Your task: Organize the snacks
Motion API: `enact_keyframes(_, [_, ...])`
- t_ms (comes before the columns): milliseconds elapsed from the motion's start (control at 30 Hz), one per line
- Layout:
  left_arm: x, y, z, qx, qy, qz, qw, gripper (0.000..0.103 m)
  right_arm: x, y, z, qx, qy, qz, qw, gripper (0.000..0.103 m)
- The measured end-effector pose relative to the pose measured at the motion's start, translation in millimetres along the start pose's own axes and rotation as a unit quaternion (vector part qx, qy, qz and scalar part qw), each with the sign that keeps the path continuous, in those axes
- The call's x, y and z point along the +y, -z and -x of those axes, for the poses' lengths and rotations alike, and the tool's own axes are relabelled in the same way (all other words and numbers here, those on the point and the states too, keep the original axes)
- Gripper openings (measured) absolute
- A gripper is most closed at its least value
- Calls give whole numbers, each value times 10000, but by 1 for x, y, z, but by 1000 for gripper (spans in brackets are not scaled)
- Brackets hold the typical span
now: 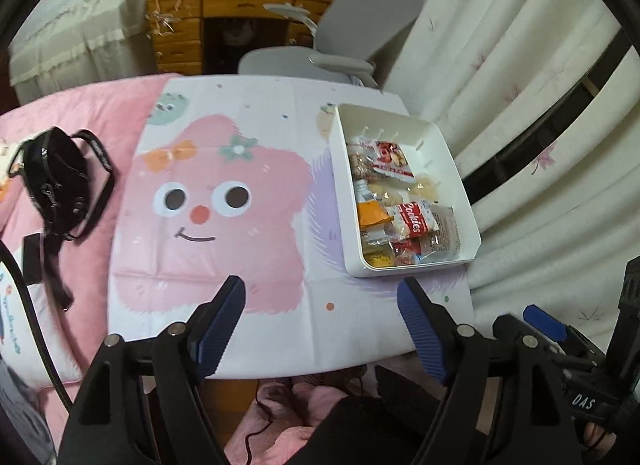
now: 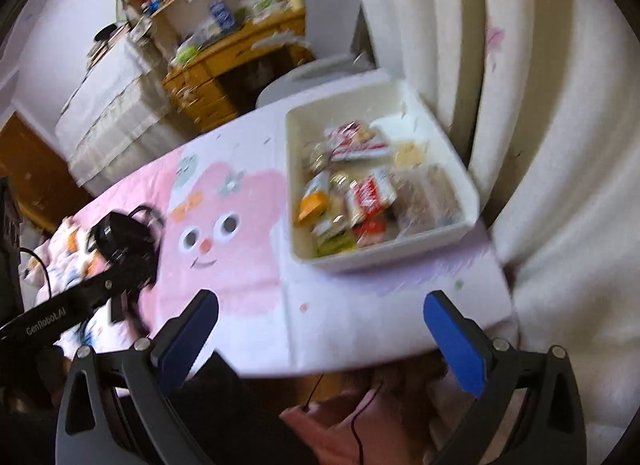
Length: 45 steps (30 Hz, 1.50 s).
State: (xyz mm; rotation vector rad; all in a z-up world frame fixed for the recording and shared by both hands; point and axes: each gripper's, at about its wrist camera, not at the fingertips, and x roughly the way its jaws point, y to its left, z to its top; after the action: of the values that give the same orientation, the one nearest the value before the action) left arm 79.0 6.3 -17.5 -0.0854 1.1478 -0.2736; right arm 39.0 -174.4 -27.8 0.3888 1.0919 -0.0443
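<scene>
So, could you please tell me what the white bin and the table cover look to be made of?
White bin: probably plastic, smooth, rigid moulded walls with rounded corners. Table cover: seemingly thin printed vinyl or plastic sheet, with fold creases and a slight sheen.

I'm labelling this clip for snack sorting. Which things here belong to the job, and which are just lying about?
Belongs to the job:
white bin
snack packets in it, such as the red Cookies packet
left gripper and right gripper, both open and empty

Just lying about:
black strapped bag
grey office chair
wooden desk
</scene>
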Motion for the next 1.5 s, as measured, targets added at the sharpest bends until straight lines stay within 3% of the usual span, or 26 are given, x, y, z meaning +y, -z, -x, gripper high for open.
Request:
enact_keyframes(67, [-4, 7, 15, -241, -288, -75, 9993, 83, 6, 6, 7, 63, -67, 170, 9998, 103])
enact_keyframes(233, [-8, 20, 37, -570, -552, -88, 9968, 87, 20, 13, 22, 55, -196, 415, 9989, 103])
enact_keyframes(433, [-5, 36, 46, -750, -860, -89, 9934, 92, 31, 22, 29, -178, -229, 433, 9986, 103])
enact_keyframes(733, [-17, 37, 41, -814, -822, -307, 9928, 96, 35, 23, 28, -200, 37, 559, 9982, 103])
enact_keyframes(833, [-22, 36, 39, -823, -855, -368, 9923, 102, 32, 23, 31, -249, 84, 521, 9983, 103])
enact_keyframes(1500, [-30, 31, 32, -752, -908, -454, 9920, 102, 24, 18, 38, -408, 205, 534, 9975, 103])
